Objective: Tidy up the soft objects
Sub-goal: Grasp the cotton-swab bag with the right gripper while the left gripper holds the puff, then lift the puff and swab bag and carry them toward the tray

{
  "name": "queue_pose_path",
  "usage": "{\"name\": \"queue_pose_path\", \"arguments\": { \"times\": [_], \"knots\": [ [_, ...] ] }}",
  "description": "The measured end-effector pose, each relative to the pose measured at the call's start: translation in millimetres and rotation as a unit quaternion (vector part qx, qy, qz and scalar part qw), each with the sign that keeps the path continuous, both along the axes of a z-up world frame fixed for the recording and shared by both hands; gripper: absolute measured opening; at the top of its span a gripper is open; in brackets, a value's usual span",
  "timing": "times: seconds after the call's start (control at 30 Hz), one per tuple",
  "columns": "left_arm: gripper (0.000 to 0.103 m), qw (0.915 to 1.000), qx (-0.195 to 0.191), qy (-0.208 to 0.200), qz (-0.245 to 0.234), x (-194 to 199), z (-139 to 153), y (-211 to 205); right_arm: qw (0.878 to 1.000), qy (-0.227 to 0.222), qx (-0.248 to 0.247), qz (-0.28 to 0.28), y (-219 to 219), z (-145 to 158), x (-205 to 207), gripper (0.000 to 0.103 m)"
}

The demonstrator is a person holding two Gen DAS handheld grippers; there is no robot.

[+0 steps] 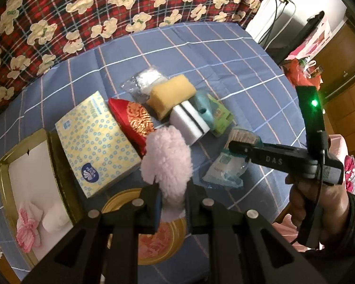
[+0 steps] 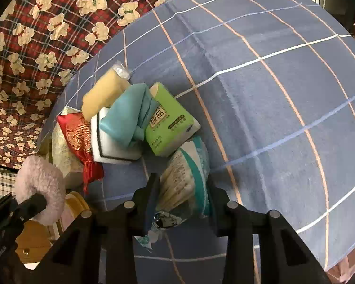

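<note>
My left tongs [image 1: 171,203] clamp the pink puff [image 1: 166,158]; my right tongs [image 2: 183,201] pinch the cotton-swab packet [image 2: 187,177] beside the green tissue pack [image 2: 170,125].

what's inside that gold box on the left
The gold box has a white lining holding a pink striped cloth and a white folded piece. The tissue pack overlaps its near rim.

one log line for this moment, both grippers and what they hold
left gripper: shut on pink fluffy scrunchie | right gripper: around cotton swab packet

Blue checked bedsheet [image 2: 272,94], perhaps wooden cabinets [image 1: 348,54]
</note>
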State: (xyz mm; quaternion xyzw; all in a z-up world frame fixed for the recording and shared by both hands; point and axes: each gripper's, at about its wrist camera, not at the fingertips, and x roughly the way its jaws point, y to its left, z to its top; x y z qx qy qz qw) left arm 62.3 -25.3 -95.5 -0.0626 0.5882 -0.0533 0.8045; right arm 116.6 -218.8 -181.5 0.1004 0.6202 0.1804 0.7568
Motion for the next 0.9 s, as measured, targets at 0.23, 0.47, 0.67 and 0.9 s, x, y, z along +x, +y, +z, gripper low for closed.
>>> {"name": "queue_pose_path", "arguments": {
  "times": [0.23,0.47,0.67,0.9],
  "knots": [
    [0.013,0.9999,-0.002,-0.012,-0.009,2,5,-4,1.0,-0.022,-0.001,-0.005,-9,17,-11,0.037],
    [0.013,0.9997,0.001,-0.02,-0.013,3,10,-2,0.995,-0.091,-0.043,0.023,0,46,-18,0.037],
    [0.013,0.9997,0.002,-0.025,-0.005,0,13,6,0.99,-0.117,-0.068,0.036,9,54,-19,0.037],
    [0.013,0.9996,-0.002,-0.027,0.004,-4,14,15,0.986,-0.133,-0.086,0.047,20,59,-23,0.037]
  ]
}}
